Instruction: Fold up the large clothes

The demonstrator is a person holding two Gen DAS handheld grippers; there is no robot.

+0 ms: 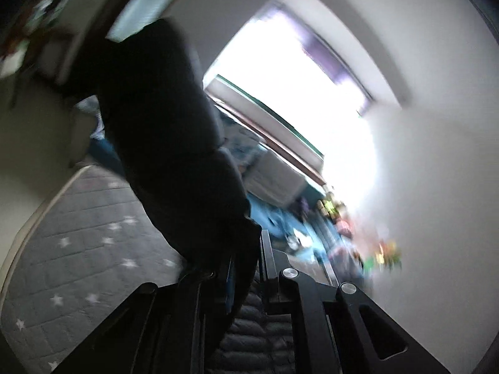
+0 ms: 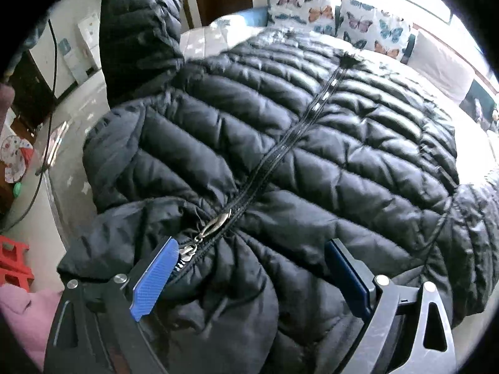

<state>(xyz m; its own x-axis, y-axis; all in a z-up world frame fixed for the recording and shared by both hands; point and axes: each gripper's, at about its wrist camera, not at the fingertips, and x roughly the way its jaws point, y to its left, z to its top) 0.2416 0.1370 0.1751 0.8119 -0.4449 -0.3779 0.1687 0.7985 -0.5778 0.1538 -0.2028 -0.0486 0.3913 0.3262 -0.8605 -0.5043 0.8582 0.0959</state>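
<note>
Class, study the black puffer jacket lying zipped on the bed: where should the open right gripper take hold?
Grip the puffer jacket at its bunched collar edge beside the zip pull, coming down from above: the right gripper already straddles that raised fold.

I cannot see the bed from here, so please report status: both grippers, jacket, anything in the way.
Left gripper shut on jacket sleeve, lifted. Right gripper open, over black puffer jacket near zipper pull. Jacket flat on bed. No obstruction seen.

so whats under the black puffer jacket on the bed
A grey quilted cover with white stars shows past the black puffer jacket at its far edge. What lies directly beneath the jacket's body is hidden.
</note>
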